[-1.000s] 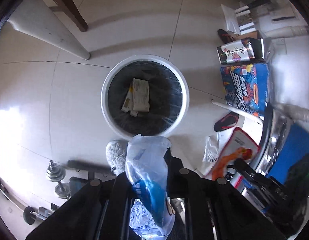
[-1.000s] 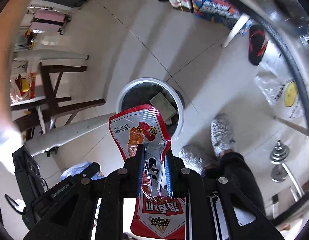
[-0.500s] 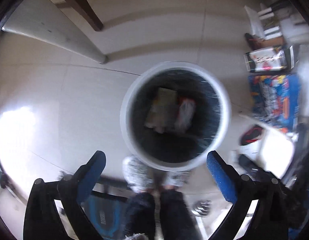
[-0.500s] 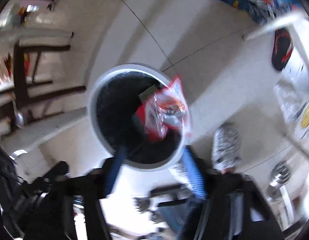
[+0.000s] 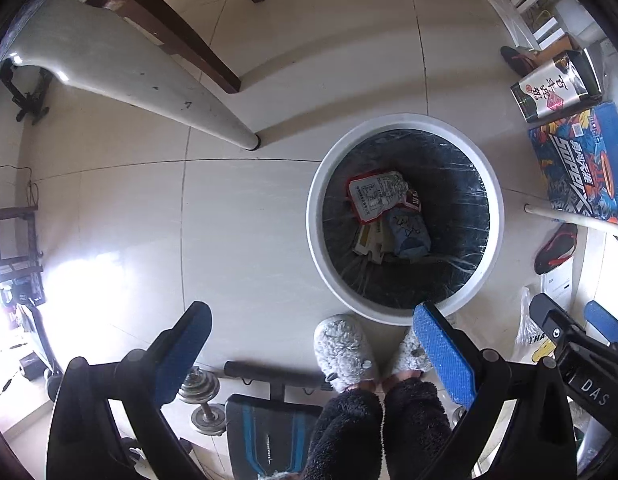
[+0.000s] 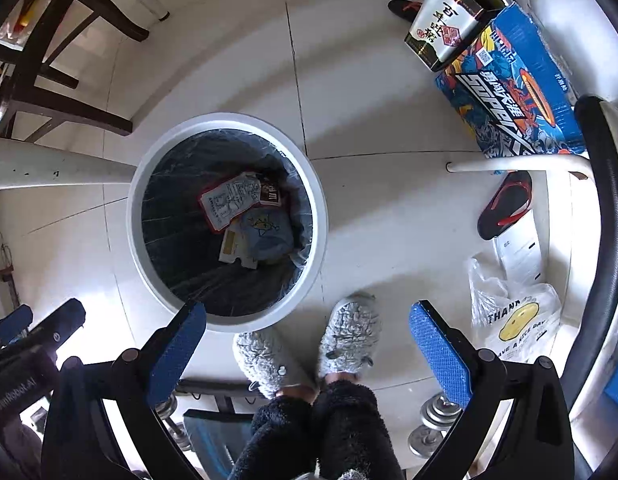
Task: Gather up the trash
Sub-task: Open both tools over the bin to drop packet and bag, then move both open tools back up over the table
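A round white trash bin (image 5: pixel 497 216) with a black liner stands on the tiled floor; it also shows in the right wrist view (image 6: pixel 321 216). Inside lie a red-edged snack wrapper (image 5: pixel 375 196) (image 6: pixel 227 200), a pale blue plastic bag (image 5: pixel 409 232) (image 6: pixel 265 232) and a flattened carton (image 5: pixel 367 242). My left gripper (image 5: pixel 313 354) is open and empty above the floor, at the near side of the bin. My right gripper (image 6: pixel 307 350) is open and empty, near the bin's near right rim.
The person's grey slippers (image 5: pixel 343 346) (image 6: pixel 349 332) stand at the bin's near side. A blue printed box (image 6: pixel 513 88), a white-and-black carton (image 6: pixel 441 28), a sandal (image 6: pixel 505 204) and a smiley plastic bag (image 6: pixel 517 324) lie to the right. A table leg (image 5: pixel 149 76) and chair legs (image 6: pixel 57 108) are left. Dumbbells (image 5: pixel 201 396) lie near.
Both grippers have opened. The blue plastic bag left my left gripper and the red snack wrapper left my right gripper; both now lie in the bin.
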Demonstrator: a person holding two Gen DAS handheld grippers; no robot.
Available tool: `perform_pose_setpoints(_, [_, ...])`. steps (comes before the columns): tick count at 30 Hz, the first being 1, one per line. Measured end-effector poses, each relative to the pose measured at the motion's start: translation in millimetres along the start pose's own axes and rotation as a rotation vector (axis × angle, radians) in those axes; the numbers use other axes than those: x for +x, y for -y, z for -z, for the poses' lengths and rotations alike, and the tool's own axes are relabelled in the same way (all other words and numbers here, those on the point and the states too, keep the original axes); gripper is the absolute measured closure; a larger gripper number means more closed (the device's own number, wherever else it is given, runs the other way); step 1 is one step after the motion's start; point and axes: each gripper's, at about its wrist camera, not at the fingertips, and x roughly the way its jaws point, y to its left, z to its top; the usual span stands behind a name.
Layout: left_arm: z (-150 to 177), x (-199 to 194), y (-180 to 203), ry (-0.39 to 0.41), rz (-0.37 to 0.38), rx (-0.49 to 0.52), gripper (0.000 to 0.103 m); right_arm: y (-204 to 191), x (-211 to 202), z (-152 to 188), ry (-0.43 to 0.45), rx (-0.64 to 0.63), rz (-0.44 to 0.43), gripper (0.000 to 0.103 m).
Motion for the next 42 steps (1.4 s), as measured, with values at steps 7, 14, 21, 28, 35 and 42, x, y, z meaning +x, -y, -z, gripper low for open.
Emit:
perform_pose_setpoints(7, [16.5, -30.7, -11.7, 0.011, -0.005, -0.02, 0.0, -11.2, -40.9, 17.0, 0.017, -0.007, -0.015, 0.0])
perform_pose_setpoints(14, [46.3, -84.9, -15.9, 0.014, 0.001, -0.005, 0.0, -20.7, -96.3, 41.9, 0.027, -0.03, -0.015, 0.0])
perform_pose_setpoints(21, [77.4, -152.8, -20.1, 0.028, 0.012, 0.003, 0.0, -23.3, -179.7, 72.7, 0.06, -0.052, -0.029, 0.0])
perform_pose_setpoints(28, [98.3, -226.8, -27.8, 0.069, 0.014, 0.011, 0.0, -22.2, -271.1, 103.7, 0.083, -0.062, -0.053, 0.0])
perform_pose_setpoints(35, [100.1, -306.2, -37.2, 0.166, 0.002, 0.02, 0.0, -21.5, -361.2, 121.2, 0.115, -0.058, -0.089, 0.0])
perform_pose_setpoints(42, [59.0, -386.8, -29.4, 0.358, -0.038, 0.055, 0.0, -15.9, -453.4, 95.0, 0.214, 0.016, -0.178, 0.0])
